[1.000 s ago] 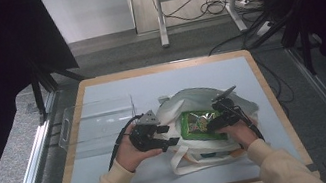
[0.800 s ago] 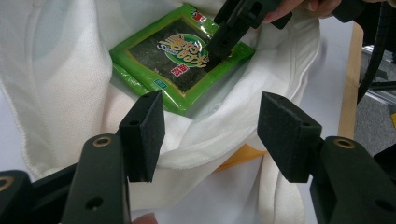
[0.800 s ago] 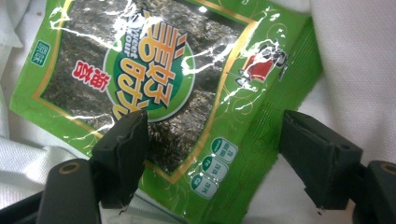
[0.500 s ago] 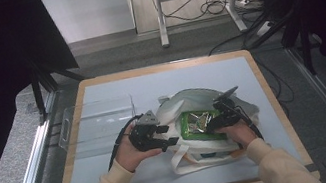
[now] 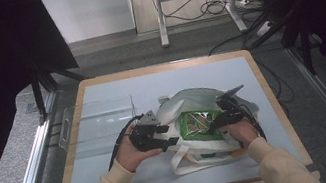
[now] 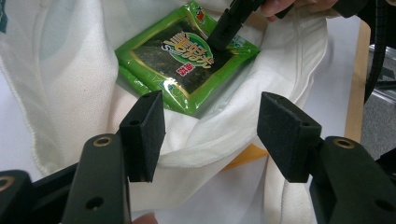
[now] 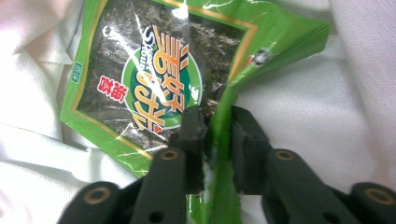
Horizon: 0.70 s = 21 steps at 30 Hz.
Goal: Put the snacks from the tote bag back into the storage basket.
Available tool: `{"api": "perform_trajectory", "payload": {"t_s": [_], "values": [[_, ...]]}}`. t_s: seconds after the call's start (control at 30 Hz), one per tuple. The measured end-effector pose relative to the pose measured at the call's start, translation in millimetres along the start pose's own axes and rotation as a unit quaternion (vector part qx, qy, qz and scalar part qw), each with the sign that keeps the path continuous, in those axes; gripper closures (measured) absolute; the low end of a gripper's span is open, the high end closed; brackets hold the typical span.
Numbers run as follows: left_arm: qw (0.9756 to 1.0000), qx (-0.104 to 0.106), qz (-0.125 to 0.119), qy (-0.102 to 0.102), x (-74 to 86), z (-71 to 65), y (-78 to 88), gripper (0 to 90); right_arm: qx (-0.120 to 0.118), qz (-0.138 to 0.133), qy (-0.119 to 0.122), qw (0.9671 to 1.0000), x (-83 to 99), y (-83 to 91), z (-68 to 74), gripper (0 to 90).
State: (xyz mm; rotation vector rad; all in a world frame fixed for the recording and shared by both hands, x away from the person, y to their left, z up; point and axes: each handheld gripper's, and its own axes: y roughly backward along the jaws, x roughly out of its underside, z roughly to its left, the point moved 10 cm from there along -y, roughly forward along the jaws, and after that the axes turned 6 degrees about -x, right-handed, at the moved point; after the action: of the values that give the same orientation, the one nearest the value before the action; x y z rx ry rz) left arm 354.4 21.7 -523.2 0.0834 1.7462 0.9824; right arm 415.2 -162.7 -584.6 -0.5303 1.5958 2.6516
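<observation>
A white cloth bag (image 5: 187,98) lies open on the mat, with a green seaweed packet (image 5: 196,125) in its mouth. My right gripper (image 7: 218,135) has just been closing and now pinches a fold of the packet (image 7: 140,70) at its near edge. The left gripper view shows that gripper (image 6: 224,32) from the far side, on the packet (image 6: 182,65). My left gripper (image 6: 212,133) stands wide at the bag's near rim (image 6: 205,149). A fold of cloth lies between its jaws, and its pads do not clearly press on it. Both hands flank the bag in the high view.
A clear plastic tray (image 5: 98,125) sits left of the bag on the pale blue mat (image 5: 114,87). The table's wooden edge (image 5: 273,97) runs close on the right. Something orange (image 6: 243,158) peeks from under the bag's cloth.
The right gripper's jaws have closed onto the packet's edge. Both hands stay where they were beside the bag.
</observation>
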Motion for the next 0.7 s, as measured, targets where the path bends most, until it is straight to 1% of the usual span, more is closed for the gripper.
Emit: {"api": "perform_trajectory", "payload": {"t_s": [0.07, 0.13, 0.2, 0.23, 0.33, 0.37, 0.43, 0.47, 0.53, 0.57, 0.6, 0.7], "values": [[1.0, 0.0, 0.0, 0.0, -0.1, 0.0, -0.4, 41.8, -0.003, -0.001, -0.002, 1.0, -0.2, 0.9, 0.0, 79.8], [1.0, -0.001, 0.0, 0.0, -0.2, -0.3, -0.9, 41.8, 0.0, -0.006, 0.004, 1.0, -0.6, 1.6, -0.2, 82.2], [1.0, -0.001, 0.001, -0.001, 0.2, -0.4, -1.2, 41.8, -0.004, -0.01, 0.005, 0.9999, -1.0, 2.7, 1.8, 85.2], [1.0, 0.0, 0.002, -0.003, 0.3, -0.3, -1.2, 41.8, -0.005, -0.011, 0.009, 0.9999, -0.7, 2.6, 2.3, 85.6], [1.0, -0.001, 0.001, -0.002, 0.2, 0.2, -0.2, 41.7, 0.007, -0.019, 0.024, 0.9995, -0.8, 4.1, 2.9, 86.2], [1.0, -0.002, 0.003, -0.006, 0.7, 1.4, 0.5, 41.8, 0.006, -0.024, 0.021, 0.9995, -1.4, 5.2, 4.9, 86.3], [1.0, -0.002, 0.004, -0.006, 0.8, 1.9, 0.7, 41.8, 0.004, -0.029, 0.024, 0.9993, -2.0, 9.2, 5.5, 86.5], [1.0, -0.003, 0.001, -0.001, 0.3, 1.1, 0.0, 42.0, 0.002, -0.034, 0.024, 0.9991, -2.7, 11.4, 5.5, 86.5], [1.0, -0.002, 0.002, -0.002, 0.6, 0.8, -0.3, 42.1, -0.003, -0.036, 0.03, 0.9989, -2.4, 16.1, 5.0, 86.7], [1.0, -0.002, 0.006, -0.007, 1.3, 1.5, 0.0, 42.2, -0.005, -0.039, 0.033, 0.9987, -1.9, 18.5, 4.9, 86.7], [0.9999, -0.001, 0.005, -0.01, 1.1, 1.6, -0.3, 42.2, -0.006, -0.042, 0.034, 0.9985, -1.4, 20.9, 4.9, 86.7], [1.0, -0.002, 0.004, -0.002, 1.1, 0.7, -1.2, 42.3, -0.008, -0.053, 0.044, 0.9976, 0.0, 28.7, 4.3, 86.7]]}}
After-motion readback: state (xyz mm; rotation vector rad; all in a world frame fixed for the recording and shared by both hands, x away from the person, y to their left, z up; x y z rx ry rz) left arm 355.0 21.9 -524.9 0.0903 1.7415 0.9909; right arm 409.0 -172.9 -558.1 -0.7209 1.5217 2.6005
